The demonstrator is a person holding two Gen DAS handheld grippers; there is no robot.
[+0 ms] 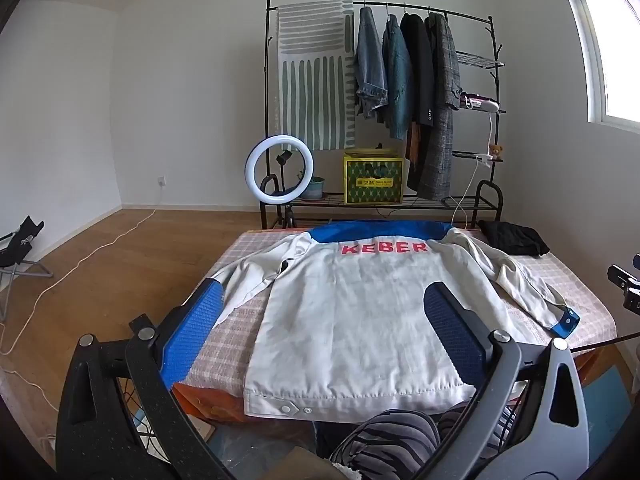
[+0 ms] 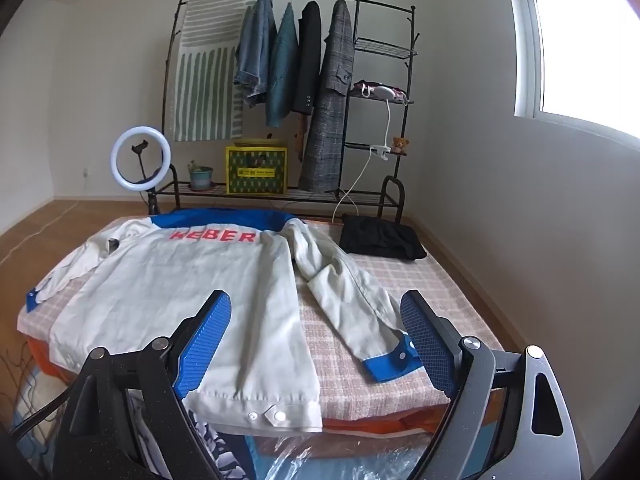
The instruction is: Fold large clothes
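Observation:
A white jacket [image 1: 352,312] with a blue yoke and red lettering lies back-up on the checked table cover [image 1: 236,320], hem towards me. Its sleeves spread to both sides; the right one ends in a blue cuff [image 2: 390,364]. My left gripper [image 1: 326,320] hovers open above the near hem, holding nothing. My right gripper [image 2: 320,332] is also open and empty, above the jacket [image 2: 180,288] near its right edge, with the right finger [image 2: 428,344] close beside the blue cuff.
Dark folded cloth [image 1: 514,238] lies at the table's far right corner [image 2: 380,238]. Behind stands a clothes rack [image 1: 400,80] with hanging coats, a yellow box [image 1: 374,180] and a ring light [image 1: 276,172]. A striped knee [image 1: 384,440] shows below the near edge.

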